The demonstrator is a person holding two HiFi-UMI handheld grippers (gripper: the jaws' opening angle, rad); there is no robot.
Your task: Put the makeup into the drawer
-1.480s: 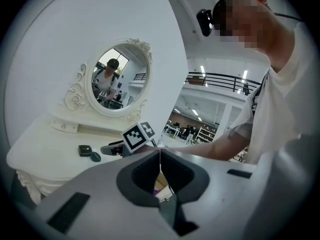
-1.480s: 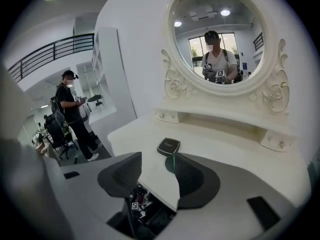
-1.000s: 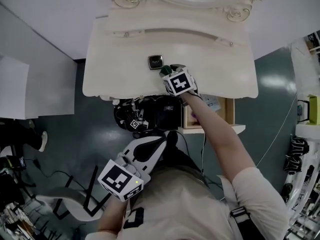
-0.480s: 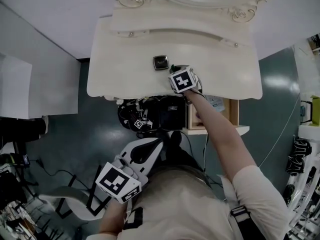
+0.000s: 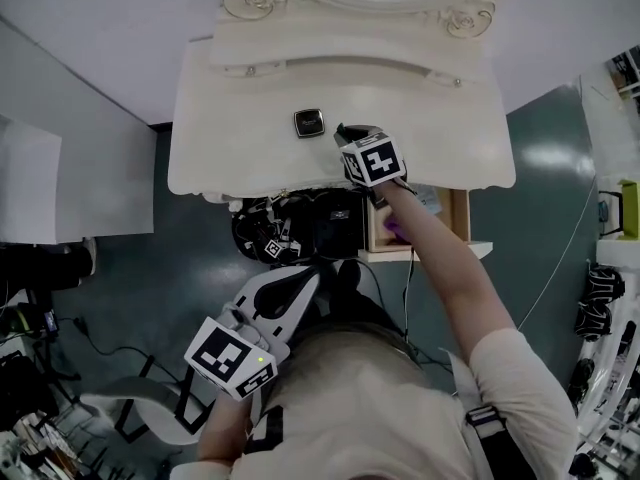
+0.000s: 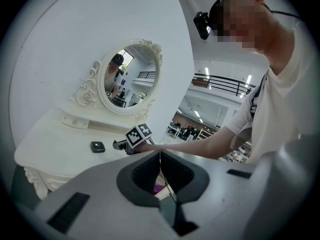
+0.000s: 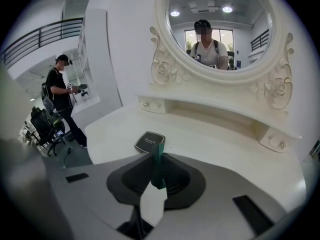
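**Head view.** The right gripper [image 5: 349, 135] is over the top of the dressing table [image 5: 230, 158], near the table's front edge and just right of centre. The item in its jaws cannot be made out here. A dark square compact [image 5: 309, 122] lies flat on the table top, just beside the gripper tip on its left. Below the table's front edge, at the right, a drawer [image 5: 459, 218] stands open. The left gripper [image 5: 318, 283] is held well clear of the table, in front of it and lower.

**Left gripper view.** The jaws meet along a thin seam, with nothing between them. The gripper points toward the table front.

**Right gripper view.** The jaws have just been closing and are now clamped on a slim makeup stick [image 7: 158, 165]. The stick sits at the centre line of the jaws, between the pads. Its long axis runs in line with the jaws. The dark green end points forward, toward the compact and the back of the table. The white end points back toward the camera. The stick is over the table top, not in the drawer.
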